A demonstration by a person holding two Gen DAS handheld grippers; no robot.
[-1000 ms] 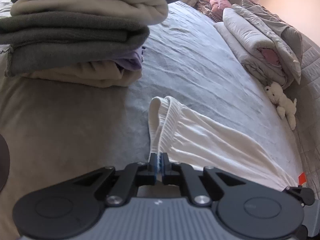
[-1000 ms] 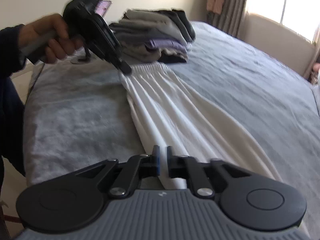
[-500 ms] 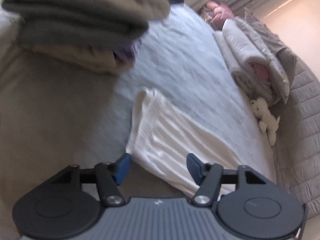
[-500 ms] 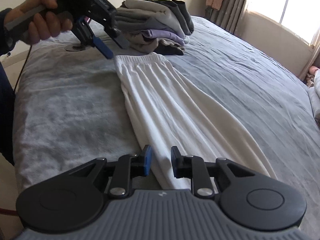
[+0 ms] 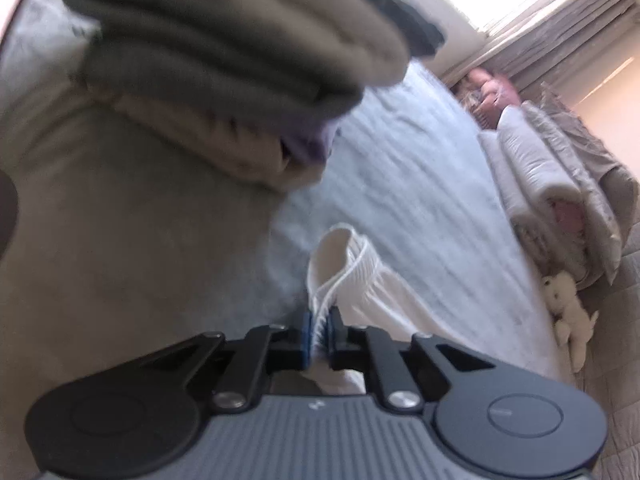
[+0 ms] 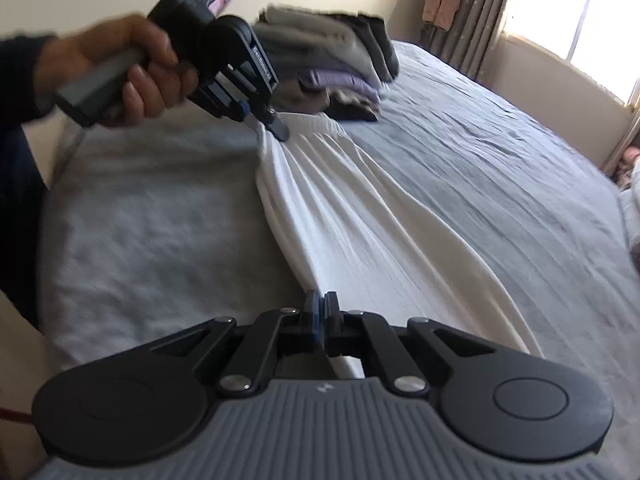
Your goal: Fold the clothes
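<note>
A bedroom: a wide bed under a grey cover, a window at the far right. White trousers lie on it, long axis running from the near edge toward a stack of folded clothes at the far left, waistband at the far end beside the stack. The left gripper, held in a hand, is clamped on the waistband's left corner. The right gripper is closed on the near left edge, probably near the hem. A blurred plush toy lies at the far right.
</note>
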